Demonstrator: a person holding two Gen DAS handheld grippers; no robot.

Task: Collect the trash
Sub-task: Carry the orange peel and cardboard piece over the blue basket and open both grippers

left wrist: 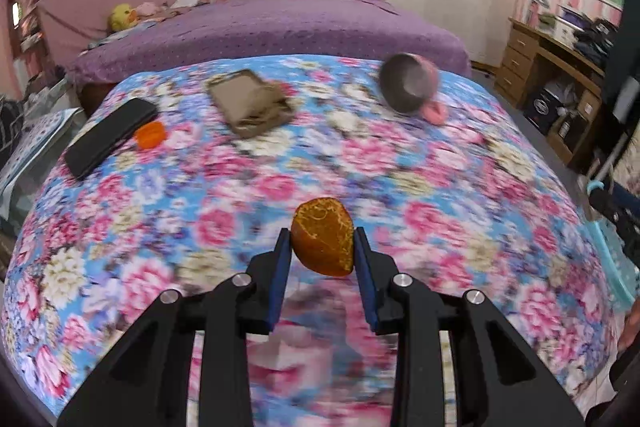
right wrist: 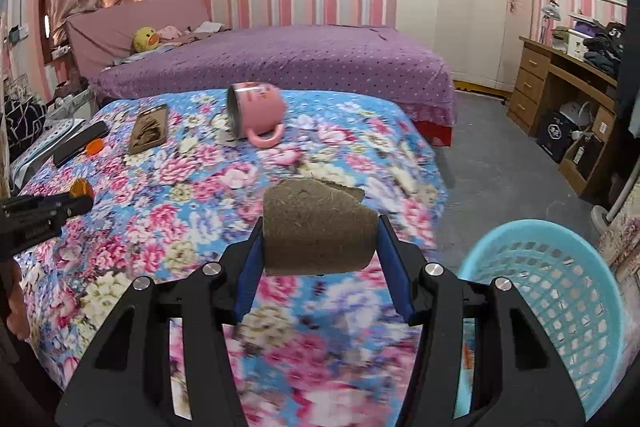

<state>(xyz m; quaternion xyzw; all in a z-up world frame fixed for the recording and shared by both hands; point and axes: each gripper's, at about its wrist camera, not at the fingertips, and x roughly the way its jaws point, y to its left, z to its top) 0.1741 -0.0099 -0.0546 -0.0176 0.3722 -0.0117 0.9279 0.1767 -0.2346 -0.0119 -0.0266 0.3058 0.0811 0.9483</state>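
My left gripper (left wrist: 322, 247) is shut on an orange peel piece (left wrist: 323, 241), held above the flowered bedspread (left wrist: 400, 163). That gripper and its peel (right wrist: 81, 188) also show at the left edge of the right wrist view. My right gripper (right wrist: 318, 235) is shut on a curled piece of brown cardboard (right wrist: 316, 231), held over the flowered bedspread (right wrist: 192, 187) near its right edge. A light blue plastic basket (right wrist: 560, 291) stands on the floor to the lower right of the right gripper. In the left wrist view only the basket's rim (left wrist: 612, 259) shows at the right.
On the bedspread lie a tipped pink mug (right wrist: 256, 111), a flat brown cardboard piece (right wrist: 149, 133), a black phone (right wrist: 80, 143) and a small orange scrap (right wrist: 95, 146). A purple bed (right wrist: 280, 63) stands behind. A wooden desk (right wrist: 560, 87) lines the right wall.
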